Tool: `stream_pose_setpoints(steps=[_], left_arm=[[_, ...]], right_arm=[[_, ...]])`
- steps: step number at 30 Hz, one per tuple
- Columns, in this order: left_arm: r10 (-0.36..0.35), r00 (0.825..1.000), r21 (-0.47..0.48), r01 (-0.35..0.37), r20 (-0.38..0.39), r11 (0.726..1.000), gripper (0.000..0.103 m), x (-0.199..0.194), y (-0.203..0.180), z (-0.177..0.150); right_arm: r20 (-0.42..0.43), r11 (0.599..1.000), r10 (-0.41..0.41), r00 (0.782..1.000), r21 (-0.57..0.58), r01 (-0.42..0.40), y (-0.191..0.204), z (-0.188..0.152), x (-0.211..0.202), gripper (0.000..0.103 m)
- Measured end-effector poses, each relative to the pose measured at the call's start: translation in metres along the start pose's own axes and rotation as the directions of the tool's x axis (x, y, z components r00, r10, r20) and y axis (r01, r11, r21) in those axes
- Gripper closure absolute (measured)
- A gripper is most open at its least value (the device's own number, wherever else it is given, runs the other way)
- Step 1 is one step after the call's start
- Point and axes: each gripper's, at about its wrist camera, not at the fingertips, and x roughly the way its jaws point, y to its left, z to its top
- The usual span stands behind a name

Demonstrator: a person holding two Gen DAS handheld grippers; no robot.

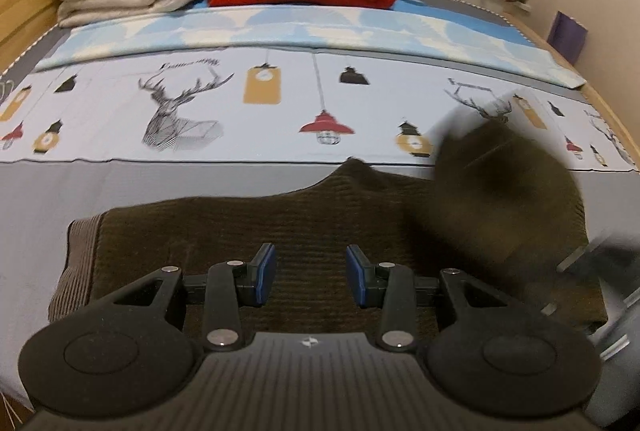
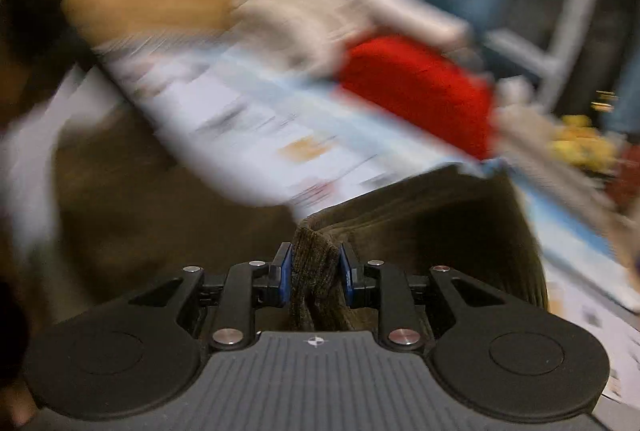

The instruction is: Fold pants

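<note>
We see the pants [image 1: 312,227], dark brown corduroy, spread flat across the lower middle of the left wrist view, on the grey strip of the bed below the printed sheet. Their ribbed edge shows at lower left of that frame, and a small peak rises along the far edge near the centre. At centre right a blurred part of the cloth is lifted off the bed. In the right wrist view a bunched fold of the pants [image 2: 316,271] stands upright at lower centre, pinched from both sides, with more cloth draping to the right.
</note>
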Motion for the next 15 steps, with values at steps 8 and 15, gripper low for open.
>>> stream_pose_setpoints(steps=[8, 15], left_arm=[[0.018, 0.999, -0.027, -0.019, -0.039, 0.999, 0.061, 0.003, 0.020, -0.008], [0.012, 0.999, -0.018, -0.012, -0.044, 1.000, 0.061, 0.006, 0.013, -0.005]], right_arm=[[-0.190, 0.989, 0.067, 0.980, -0.119, -0.091, 0.043, 0.003, 0.044, 0.077], [-0.228, 0.929, 0.301, 0.926, -0.149, -0.339, 0.055, -0.008, 0.024, 0.073]])
